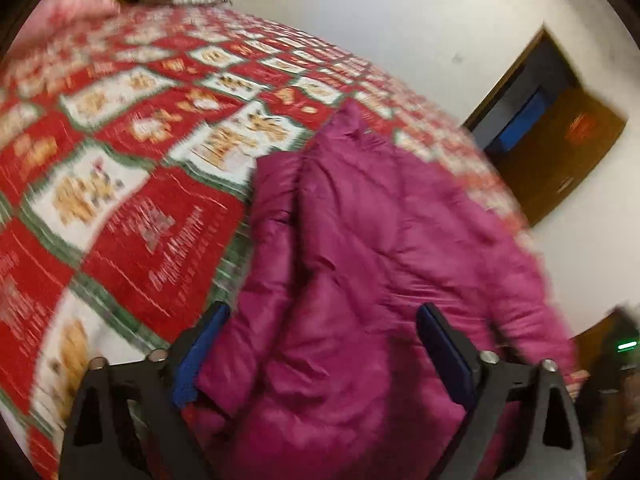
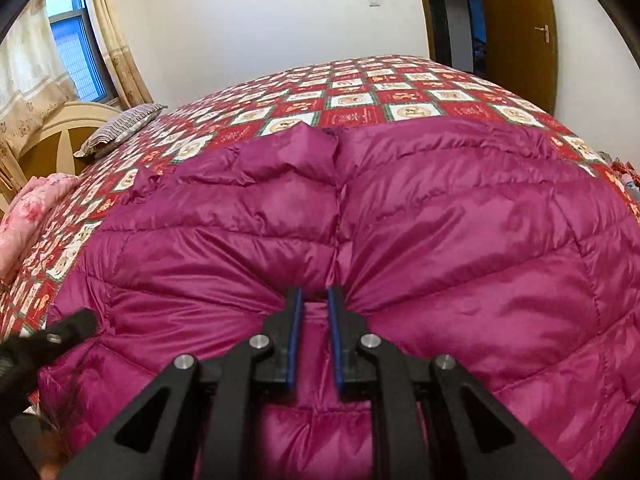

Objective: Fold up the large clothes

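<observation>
A magenta quilted down jacket (image 2: pixel 440 220) lies spread across a bed with a red, white and green patchwork bedspread (image 2: pixel 360 100). In the right wrist view my right gripper (image 2: pixel 314 306) is shut on a pinch of the jacket's near edge, and the fabric gathers in folds toward its blue pads. In the blurred left wrist view the jacket (image 1: pixel 380 240) runs away from me in a long heap. My left gripper (image 1: pixel 320 332) stands open wide over its near end, with the jacket between the fingers (image 1: pixel 208 340), which do not squeeze it.
A striped pillow (image 2: pixel 120 128) and a wooden headboard (image 2: pixel 60 136) are at the left end of the bed, with pink floral bedding (image 2: pixel 24 216) beside them. A curtained window (image 2: pixel 72 40) is far left. A brown door (image 2: pixel 520 32) stands open beyond the bed.
</observation>
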{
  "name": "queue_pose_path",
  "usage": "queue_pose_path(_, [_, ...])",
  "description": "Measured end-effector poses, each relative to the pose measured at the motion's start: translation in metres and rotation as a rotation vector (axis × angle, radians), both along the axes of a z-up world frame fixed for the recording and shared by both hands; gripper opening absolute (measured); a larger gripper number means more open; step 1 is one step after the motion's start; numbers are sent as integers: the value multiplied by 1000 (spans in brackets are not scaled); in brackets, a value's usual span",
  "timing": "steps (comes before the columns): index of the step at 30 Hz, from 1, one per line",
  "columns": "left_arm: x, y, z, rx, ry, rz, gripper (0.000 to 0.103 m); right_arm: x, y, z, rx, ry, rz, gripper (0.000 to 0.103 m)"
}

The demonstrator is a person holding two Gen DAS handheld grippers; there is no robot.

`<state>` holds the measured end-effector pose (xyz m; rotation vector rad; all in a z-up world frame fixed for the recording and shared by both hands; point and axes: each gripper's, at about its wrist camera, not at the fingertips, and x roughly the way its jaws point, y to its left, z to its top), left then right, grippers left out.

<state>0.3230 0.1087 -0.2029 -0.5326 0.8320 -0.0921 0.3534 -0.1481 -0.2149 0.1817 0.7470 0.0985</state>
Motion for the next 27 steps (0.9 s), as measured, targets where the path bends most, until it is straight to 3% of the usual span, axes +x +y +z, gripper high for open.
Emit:
queue_pose_path(2, [-5, 0, -2, -40, -10, 13, 90, 1, 1, 0, 1, -1, 1, 15])
queue_pose_path(8, [-6, -16, -4, 12, -54, 47, 90, 1, -2, -1, 23, -2, 4, 15])
queue_pose_path(9, [-6, -18, -2, 1, -66, 34, 84, 1, -3, -1, 31, 0, 5, 15])
queue_pose_path(10, [-7, -17, 0, -26, -80, 27, 53, 1, -5, -1, 37, 2, 7, 15])
queue_pose_path(11, [-7, -17, 0, -54, -82, 19, 37, 1, -7, -2, 48, 4, 7, 15])
queue_pose_path(13, [-3, -13, 3, -96, -89, 11, 24, 2, -9, -3, 70, 8, 6, 14])
queue_pose_path(21, [-9, -25, 47, -121, -202, -89, 13, 0, -10, -3, 124, 35, -16, 14])
queue_pose_path(24, [-17, -40, 74, -78, -262, -171, 13, -6, -1, -1, 143, 50, -39, 14])
queue_pose_path(27, [-29, -54, 102, -1, -331, -244, 13, -13, 20, -2, 236, 81, 13, 14])
